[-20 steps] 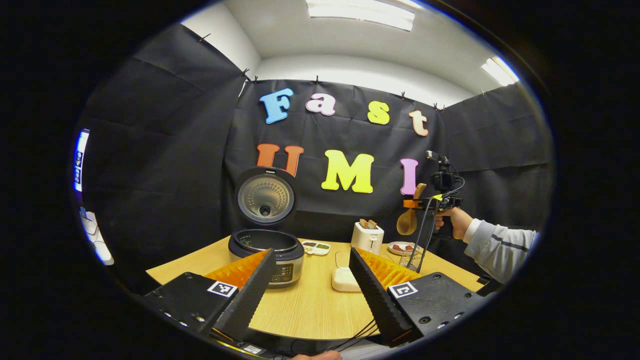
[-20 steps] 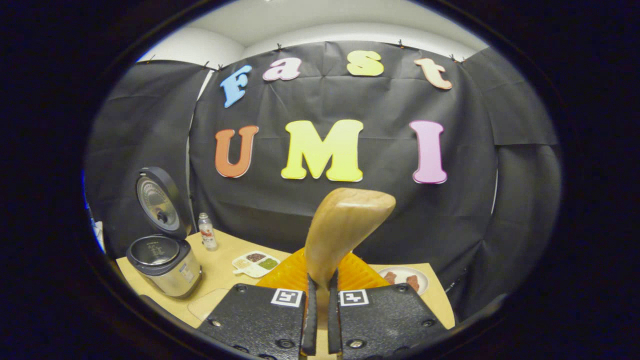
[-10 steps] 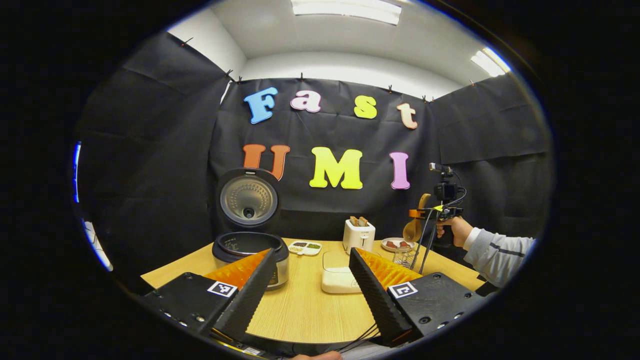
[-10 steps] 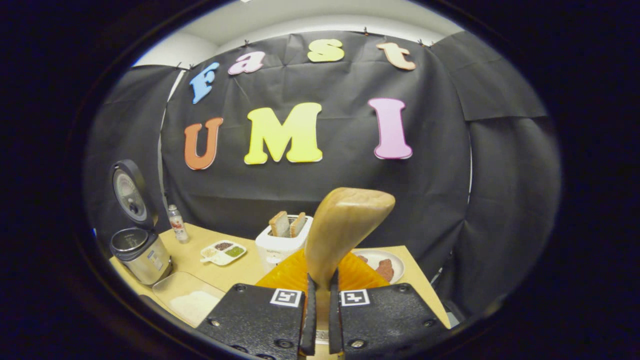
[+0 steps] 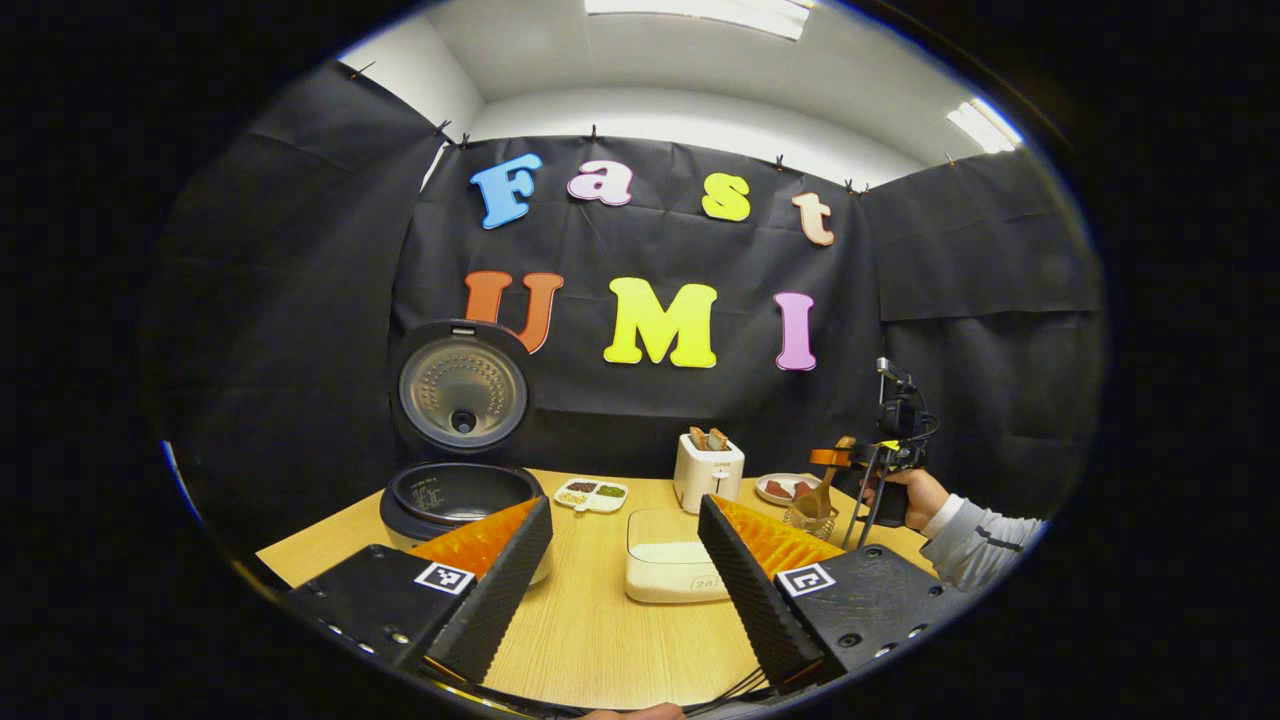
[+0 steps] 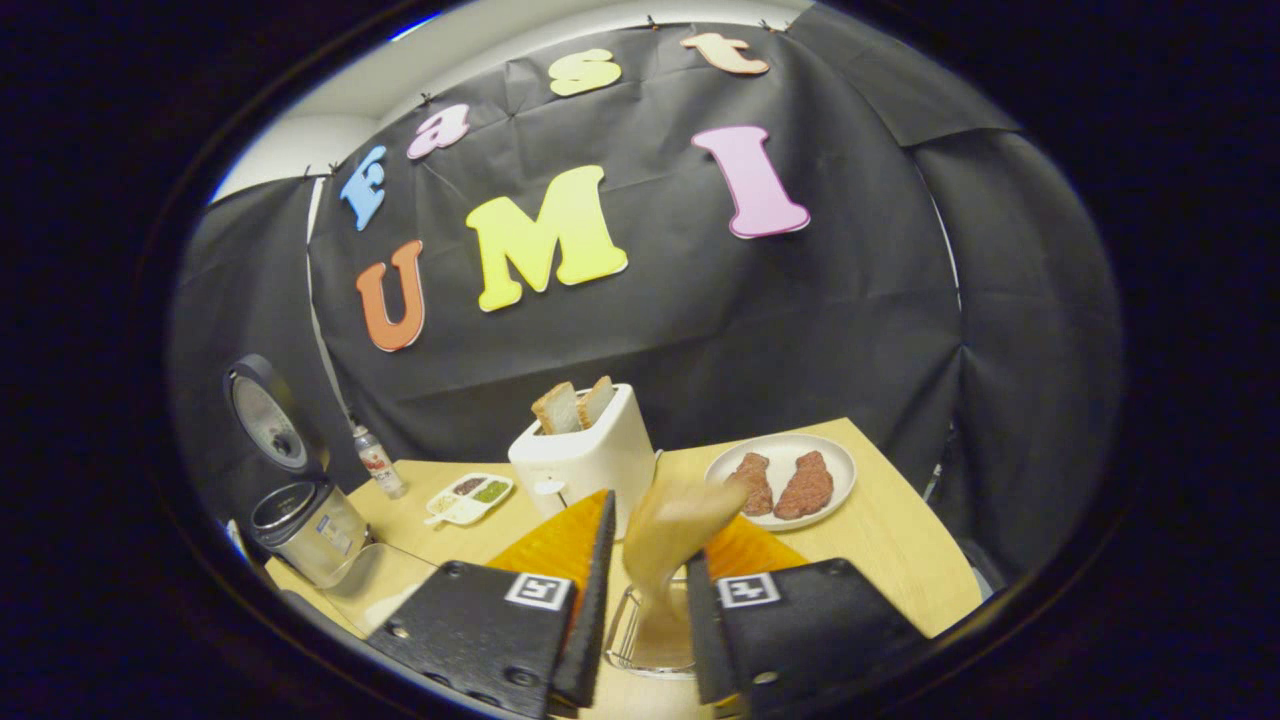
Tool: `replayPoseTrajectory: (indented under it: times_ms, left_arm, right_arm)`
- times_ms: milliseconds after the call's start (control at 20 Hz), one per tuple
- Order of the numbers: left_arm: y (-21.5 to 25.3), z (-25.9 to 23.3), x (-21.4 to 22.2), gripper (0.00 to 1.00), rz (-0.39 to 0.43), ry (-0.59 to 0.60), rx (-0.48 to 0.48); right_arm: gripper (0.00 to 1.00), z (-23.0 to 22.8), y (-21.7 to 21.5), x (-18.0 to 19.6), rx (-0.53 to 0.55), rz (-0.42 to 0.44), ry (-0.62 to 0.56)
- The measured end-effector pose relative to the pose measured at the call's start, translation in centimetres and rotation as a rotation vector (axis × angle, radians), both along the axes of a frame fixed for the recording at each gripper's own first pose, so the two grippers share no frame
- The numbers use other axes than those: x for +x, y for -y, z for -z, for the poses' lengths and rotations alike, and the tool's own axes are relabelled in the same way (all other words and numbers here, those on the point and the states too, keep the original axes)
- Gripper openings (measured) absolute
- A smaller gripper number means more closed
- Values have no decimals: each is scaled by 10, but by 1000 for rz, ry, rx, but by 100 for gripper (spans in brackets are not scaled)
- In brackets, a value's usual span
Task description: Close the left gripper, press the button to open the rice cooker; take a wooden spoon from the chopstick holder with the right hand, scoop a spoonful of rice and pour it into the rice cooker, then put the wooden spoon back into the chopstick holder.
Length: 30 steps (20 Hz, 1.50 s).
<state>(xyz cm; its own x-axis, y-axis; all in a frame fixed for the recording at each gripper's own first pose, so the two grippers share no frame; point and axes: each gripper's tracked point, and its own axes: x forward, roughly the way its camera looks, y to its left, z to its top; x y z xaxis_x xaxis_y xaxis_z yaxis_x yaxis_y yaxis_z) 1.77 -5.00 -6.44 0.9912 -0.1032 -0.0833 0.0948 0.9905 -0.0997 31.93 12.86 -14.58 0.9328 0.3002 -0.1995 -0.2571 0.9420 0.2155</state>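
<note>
- Wooden spoon (image 6: 668, 545) sits blurred between the right gripper (image 6: 640, 610) fingers, lower end down in the wire chopstick holder (image 6: 640, 640); fingers spread, contact can't be told.
- Left gripper view: spoon and holder (image 5: 812, 518) near the plate (image 5: 780, 490).
- Rice cooker (image 5: 455, 495) lid up, far left of the table (image 5: 600, 630).
- Rice box (image 5: 665, 570) centre, toaster (image 6: 585, 460) behind.
- Left gripper (image 5: 625, 580) fingers wide apart, empty.

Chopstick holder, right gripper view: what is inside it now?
The wooden spoon stands in the wire chopstick holder, between the parted fingers of the right gripper. Its lower end is blurred and hidden by the fingers.
</note>
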Motion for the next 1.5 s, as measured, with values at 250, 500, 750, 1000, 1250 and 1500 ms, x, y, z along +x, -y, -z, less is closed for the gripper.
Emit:
replayPoseTrajectory:
  times_ms: [250,500,750,1000,1250,1500]
  left_arm:
    - [-20,-3,30,94,-59,-2,14]
    - [-28,-12,54,95,-55,10,-97]
    - [-74,-35,84,95,-131,30,-61]
    - [-105,-69,109,95,-174,46,48]
    - [-113,-124,138,94,-147,98,74]
    - [-131,-167,180,94,-154,145,35]
  right_arm:
    - [82,-38,22,-11,-83,123,119]
    - [100,-61,36,-62,-112,204,102]
    - [94,-85,29,-132,-120,165,195]
    - [100,-88,44,-172,-159,182,258]
    - [100,-65,50,-189,-128,168,224]
    - [100,-56,47,-188,-133,137,207]
